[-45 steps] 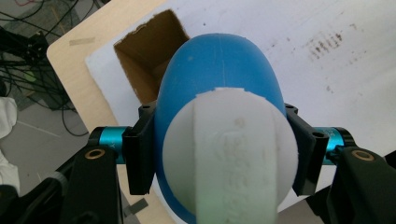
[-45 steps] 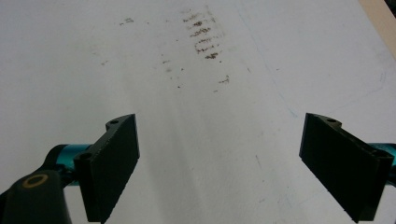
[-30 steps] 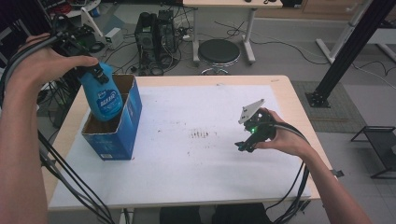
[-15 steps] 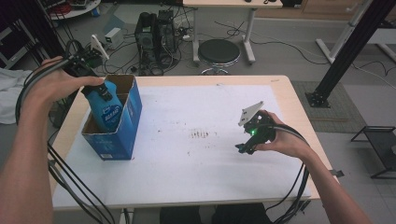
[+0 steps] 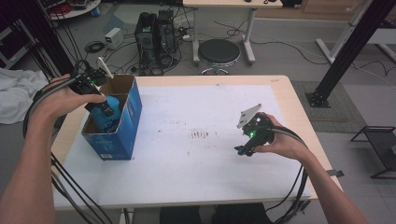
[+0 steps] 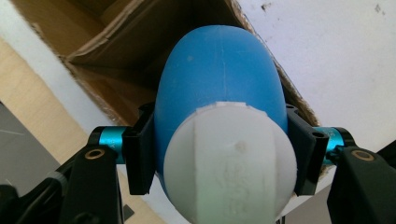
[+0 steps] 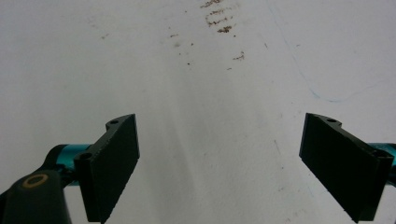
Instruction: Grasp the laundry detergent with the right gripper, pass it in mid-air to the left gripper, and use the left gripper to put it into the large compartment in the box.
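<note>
A blue bottle (image 5: 106, 115) with a white cap (image 6: 232, 163) hangs partly inside an open blue cardboard box (image 5: 122, 135) at the table's left side. My left gripper (image 5: 100, 100) is shut on the bottle's neck just below the cap, and in the left gripper view both black pads (image 6: 139, 154) press on the blue bottle (image 6: 219, 70) above the box's brown inside (image 6: 116, 51). My right gripper (image 5: 243, 150) rests low over the white table cover at the right, with its jaws wide open and nothing between its fingers (image 7: 114, 163).
The white cover (image 5: 196, 163) carries a patch of brown specks (image 5: 201, 135) near its middle. Wooden table edges (image 5: 299, 107) frame it. Cables trail from both grippers off the front edge. A stool (image 5: 218, 51) and computer gear stand on the floor behind the table.
My left gripper has come down with the blue bottle, which now sits lower inside the box. The right gripper has stayed where it was.
</note>
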Motion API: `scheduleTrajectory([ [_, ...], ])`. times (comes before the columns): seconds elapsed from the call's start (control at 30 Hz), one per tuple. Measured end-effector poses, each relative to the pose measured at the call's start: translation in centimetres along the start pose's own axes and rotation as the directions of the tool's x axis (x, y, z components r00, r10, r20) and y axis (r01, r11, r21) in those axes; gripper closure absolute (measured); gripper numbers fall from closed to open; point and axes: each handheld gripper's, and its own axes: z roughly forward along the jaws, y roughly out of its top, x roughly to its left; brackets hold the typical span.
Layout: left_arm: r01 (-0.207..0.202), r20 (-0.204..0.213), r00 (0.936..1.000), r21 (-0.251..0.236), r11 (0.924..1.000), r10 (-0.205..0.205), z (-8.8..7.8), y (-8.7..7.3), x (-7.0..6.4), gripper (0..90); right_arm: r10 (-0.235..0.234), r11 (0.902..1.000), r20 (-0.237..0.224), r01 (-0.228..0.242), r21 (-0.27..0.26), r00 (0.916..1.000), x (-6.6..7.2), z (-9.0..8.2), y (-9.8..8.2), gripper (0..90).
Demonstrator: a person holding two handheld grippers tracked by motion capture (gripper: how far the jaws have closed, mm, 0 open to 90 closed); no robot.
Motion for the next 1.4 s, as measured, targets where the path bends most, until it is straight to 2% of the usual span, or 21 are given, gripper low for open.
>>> scheduleTrajectory([
  [0.27,-0.041,0.009,0.9991,0.022,0.9989,0.041,1.4,-0.2,-0.1,38.0,0.000,1.0000,0.006,-0.001,0.007,1.0000,0.0,0.1,-0.2,11.4],
  [0.3,-0.087,0.013,0.9962,0.058,0.9945,0.086,1.3,-0.1,0.2,38.0,0.006,1.0000,0.007,-0.006,0.008,1.0000,0.1,0.1,-0.2,11.4],
  [0.33,-0.096,0.014,0.9954,0.066,0.9932,0.095,1.4,-0.1,0.2,38.0,0.005,1.0000,0.009,-0.005,0.005,0.9999,0.0,0.1,-0.2,11.4],
  [0.37,-0.069,0.015,0.9976,0.039,0.9969,0.068,1.7,-0.2,0.0,38.0,0.007,1.0000,0.009,-0.007,0.005,0.9999,0.0,0.1,-0.3,11.4],
  [0.43,-0.111,0.018,0.9937,0.079,0.9906,0.110,1.8,-0.1,0.3,38.0,0.004,0.9999,0.006,-0.004,0.010,1.0000,0.1,0.1,-0.3,11.4],
  [0.47,-0.093,0.016,0.9956,0.066,0.9935,0.092,2.0,-0.2,0.2,38.0,0.006,0.9999,0.007,-0.006,0.010,1.0000,0.1,0.1,-0.4,11.4],
  [0.53,-0.124,0.011,0.9922,0.090,0.9882,0.124,2.1,-0.2,0.4,38.0,0.002,0.9999,0.005,-0.002,0.012,1.0000,0.1,0.2,-0.4,11.4],
  [0.77,-0.122,0.012,0.9925,0.099,0.9876,0.122,3.0,-0.7,0.8,38.0,0.009,0.9998,0.008,-0.009,0.016,0.9999,0.1,0.3,-0.6,11.4],
  [0.8,-0.075,0.011,0.9972,0.057,0.9956,0.074,3.3,-0.8,0.5,38.0,0.011,0.9998,0.008,-0.011,0.016,0.9999,0.1,0.3,-0.6,11.4],
  [0.83,-0.120,0.012,0.9928,0.085,0.9892,0.119,3.1,-0.8,0.8,37.9,0.010,0.9998,0.005,-0.010,0.018,0.9999,0.1,0.3,-0.6,11.4],
  [0.9,-0.097,0.011,0.9953,0.065,0.9932,0.097,3.2,-0.9,0.6,38.0,0.008,0.9998,0.006,-0.008,0.017,0.9999,0.1,0.4,-0.6,11.4],
  [0.93,-0.126,0.011,0.9920,0.086,0.9883,0.126,3.1,-0.8,0.7,37.9,0.009,0.9998,0.006,-0.009,0.020,0.9999,0.2,0.4,-0.5,11.4],
  [0.97,-0.088,0.012,0.9961,0.054,0.9947,0.087,3.3,-0.9,0.4,37.9,0.011,0.9997,0.006,-0.011,0.020,0.9999,0.2,0.4,-0.5,11.4],
  [1.0,-0.117,0.009,0.9931,0.076,0.9902,0.117,3.2,-0.9,0.5,37.8,0.007,0.9998,0.010,-0.007,0.019,0.9999,0.2,0.5,-0.5,11.4],
  [1.13,-0.083,-0.003,0.9965,0.062,0.9947,0.083,3.4,-0.8,0.2,37.6,0.013,0.9995,0.010,-0.013,0.028,0.9999,0.4,0.6,-0.4,11.4],
  [1.2,-0.109,-0.002,0.9940,0.093,0.9897,0.109,3.2,-0.6,0.3,37.6,0.007,0.9997,0.011,-0.007,0.025,0.9999,0.4,0.7,-0.4,11.4],
  [1.23,-0.080,-0.003,0.9968,0.072,0.9942,0.080,3.4,-0.6,0.1,37.5,0.007,0.9997,0.012,-0.007,0.025,0.9999,0.4,0.7,-0.4,11.4],
  [1.27,-0.126,-0.002,0.9919,0.112,0.9857,0.127,3.1,-0.5,0.4,37.5,0.008,0.9997,0.013,-0.008,0.024,0.9999,0.4,0.7,-0.4,11.4],
  [1.33,-0.114,-0.003,0.9933,0.103,0.9881,0.115,3.2,-0.5,0.3,37.5,0.012,0.9997,0.014,-0.013,0.022,0.9998,0.5,0.6,-0.4,11.4],
  [1.37,-0.081,-0.005,0.9966,0.075,0.9939,0.082,3.4,-0.6,0.1,37.5,0.006,0.9998,0.013,-0.007,0.020,0.9999,0.4,0.7,-0.5,11.4],
  [1.4,-0.115,-0.003,0.9933,0.103,0.9880,0.116,3.2,-0.5,0.3,37.5,0.005,0.9997,0.012,-0.006,0.023,0.9999,0.4,0.6,-0.5,11.4],
])
